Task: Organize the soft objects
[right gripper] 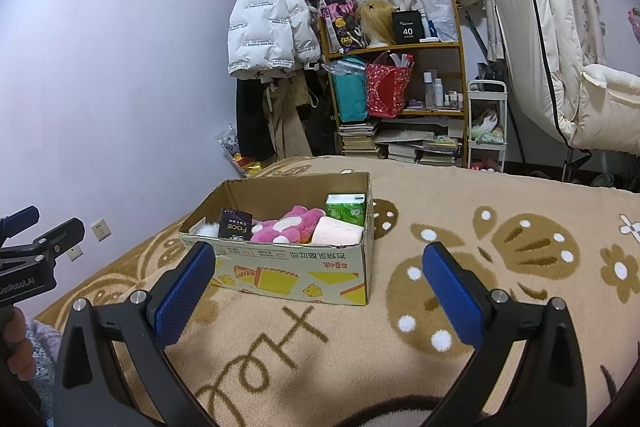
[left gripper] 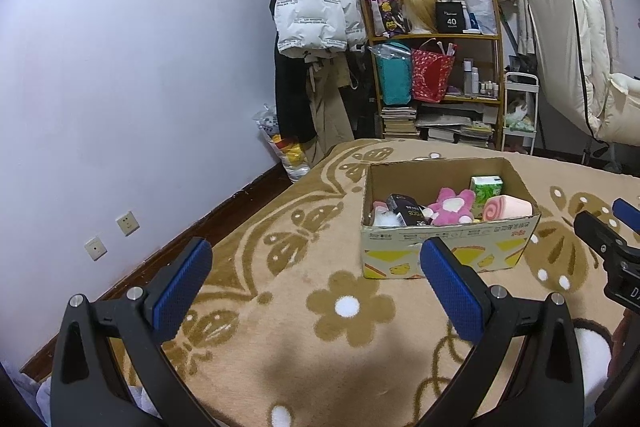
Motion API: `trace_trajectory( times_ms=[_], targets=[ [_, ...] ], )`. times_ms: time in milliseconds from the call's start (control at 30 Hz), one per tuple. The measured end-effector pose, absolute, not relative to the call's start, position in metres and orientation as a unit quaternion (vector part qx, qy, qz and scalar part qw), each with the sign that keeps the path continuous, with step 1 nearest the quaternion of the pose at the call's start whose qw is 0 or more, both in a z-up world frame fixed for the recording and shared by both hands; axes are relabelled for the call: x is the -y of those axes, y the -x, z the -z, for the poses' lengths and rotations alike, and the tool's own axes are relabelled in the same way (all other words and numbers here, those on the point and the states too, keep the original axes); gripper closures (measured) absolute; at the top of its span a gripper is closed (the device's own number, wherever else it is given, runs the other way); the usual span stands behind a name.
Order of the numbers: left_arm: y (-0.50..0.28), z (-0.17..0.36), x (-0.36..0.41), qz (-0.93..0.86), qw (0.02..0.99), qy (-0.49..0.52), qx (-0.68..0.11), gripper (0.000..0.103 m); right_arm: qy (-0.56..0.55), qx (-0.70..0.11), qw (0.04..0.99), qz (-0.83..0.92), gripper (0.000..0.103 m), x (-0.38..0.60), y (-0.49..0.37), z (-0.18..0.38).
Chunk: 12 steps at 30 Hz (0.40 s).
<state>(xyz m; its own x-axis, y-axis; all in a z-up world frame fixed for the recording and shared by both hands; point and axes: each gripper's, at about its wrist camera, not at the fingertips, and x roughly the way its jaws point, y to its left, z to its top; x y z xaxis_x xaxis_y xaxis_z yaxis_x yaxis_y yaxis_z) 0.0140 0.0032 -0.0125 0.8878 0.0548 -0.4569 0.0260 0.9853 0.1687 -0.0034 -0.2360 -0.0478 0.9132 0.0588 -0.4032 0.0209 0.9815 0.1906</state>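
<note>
Cardboard box [right gripper: 280, 267] of soft toys ahead of both hand-held grippers, left [left gripper: 316, 279] and right [right gripper: 320, 281] jaws apart, empty.

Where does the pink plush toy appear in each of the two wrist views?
Left wrist: the pink plush toy lies right of centre, inside the cardboard box, beyond the open left gripper.
Right wrist: centre, in that box, beyond the open right gripper.
Shared landmark: the green tissue pack beside it.

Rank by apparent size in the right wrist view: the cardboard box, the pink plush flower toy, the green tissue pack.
1. Cardboard box, clearly largest.
2. Pink plush flower toy.
3. Green tissue pack, smallest, though it is partly hidden.
</note>
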Motion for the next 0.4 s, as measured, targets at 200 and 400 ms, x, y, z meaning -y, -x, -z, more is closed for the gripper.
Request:
trace_trajectory(
  times_ms=[200, 400],
  targets=[
    [-0.0131, 0.0125, -0.0018, -0.001, 0.967, -0.087, -0.238, 0.0, -0.095, -0.207, 0.974, -0.009, 0.0, 0.2362, 0.0034, 0.0471],
    [-0.0136, 0.0128, -0.0003, 0.005, 0.967, -0.088, -0.24, 0.0, -0.096, -0.208, 0.973, -0.011, 0.0, 0.2369, 0.0031, 0.0466]
  ],
)
